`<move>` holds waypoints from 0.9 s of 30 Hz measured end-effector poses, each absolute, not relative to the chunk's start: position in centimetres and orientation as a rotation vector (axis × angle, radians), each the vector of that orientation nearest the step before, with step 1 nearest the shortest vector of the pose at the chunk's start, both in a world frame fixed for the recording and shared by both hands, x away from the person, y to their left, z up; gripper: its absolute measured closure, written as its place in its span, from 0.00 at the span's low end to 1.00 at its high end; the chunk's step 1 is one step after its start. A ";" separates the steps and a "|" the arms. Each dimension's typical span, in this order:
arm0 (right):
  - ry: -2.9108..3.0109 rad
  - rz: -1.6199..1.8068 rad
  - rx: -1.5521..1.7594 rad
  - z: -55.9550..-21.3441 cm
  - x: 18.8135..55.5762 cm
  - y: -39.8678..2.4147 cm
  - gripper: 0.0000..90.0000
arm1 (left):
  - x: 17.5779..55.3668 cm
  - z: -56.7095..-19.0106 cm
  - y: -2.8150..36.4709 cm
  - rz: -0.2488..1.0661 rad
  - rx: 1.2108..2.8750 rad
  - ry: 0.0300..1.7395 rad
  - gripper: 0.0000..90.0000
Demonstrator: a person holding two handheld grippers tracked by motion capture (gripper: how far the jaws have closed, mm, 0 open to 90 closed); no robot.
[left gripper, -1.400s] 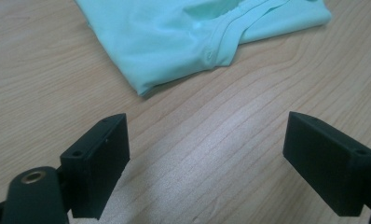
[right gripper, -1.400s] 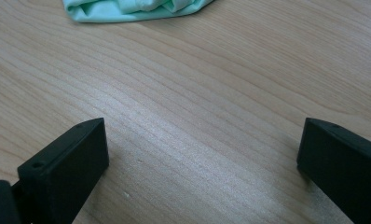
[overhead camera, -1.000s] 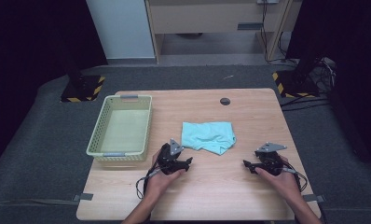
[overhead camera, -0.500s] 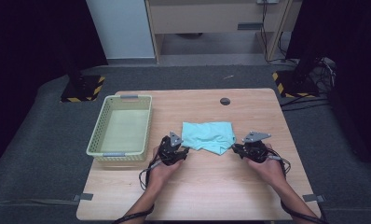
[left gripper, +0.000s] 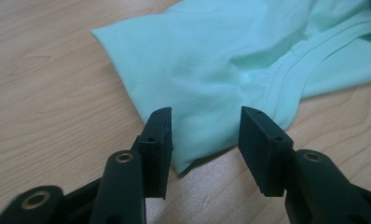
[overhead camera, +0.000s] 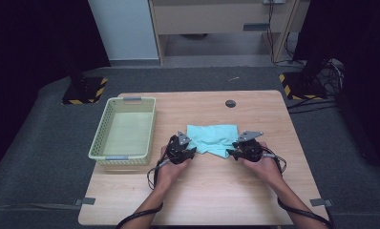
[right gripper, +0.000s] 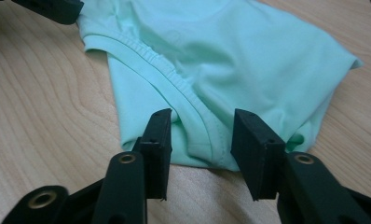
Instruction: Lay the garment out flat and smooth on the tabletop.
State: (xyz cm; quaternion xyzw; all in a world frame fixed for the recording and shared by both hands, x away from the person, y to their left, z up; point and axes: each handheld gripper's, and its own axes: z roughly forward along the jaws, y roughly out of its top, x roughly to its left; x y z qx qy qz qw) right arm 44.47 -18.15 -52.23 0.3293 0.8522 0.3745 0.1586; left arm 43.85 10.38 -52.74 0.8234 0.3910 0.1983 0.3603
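Left gripper (left gripper: 204, 140) low in its own view, fingers (left gripper: 158, 140) spread wide, a clear gap between them. Mint-green garment (left gripper: 221, 60) lying flat on the desk (left gripper: 44, 93), its near corner reaching into that gap, fabric just short of either pad, nothing pinched. Whether the finger tips touch the wood, impossible to tell from here.

Right gripper (right gripper: 200, 144) much the same: fingers (right gripper: 256, 149) parted, straddling the garment (right gripper: 230, 60) hem, a stitched seam running down between them. Cloth edge close to the left finger, contact not clear. Black shape cut off at upper left of the right gripper view, too little of it to name with certainty.

From the high view, garment (overhead camera: 213, 138) at centre frame on the desk (overhead camera: 216, 200), left gripper (overhead camera: 192, 151) at its lower-left corner, right gripper (overhead camera: 232, 153) at its lower-right corner, both hands coming up from the bottom edge. Pale green basket (overhead camera: 104, 153) at centre left. Small dark round spot (overhead camera: 231, 103) near the desk's far edge, too small to identify. Forearms cut off by the bottom of the frame.
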 end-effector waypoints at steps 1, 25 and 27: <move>2.444 1.068 0.949 -52.4 44.6 -18.1 0.62 | 43.9 -52.9 10.4 0.511 2.123 1.007 0.60; 2.490 0.984 0.945 -52.2 44.0 -18.4 0.90 | 42.9 -52.5 9.7 0.444 2.211 0.922 0.95; 2.501 0.979 0.946 -52.1 43.4 -18.4 0.90 | 42.6 -52.5 9.5 0.433 2.222 0.911 0.95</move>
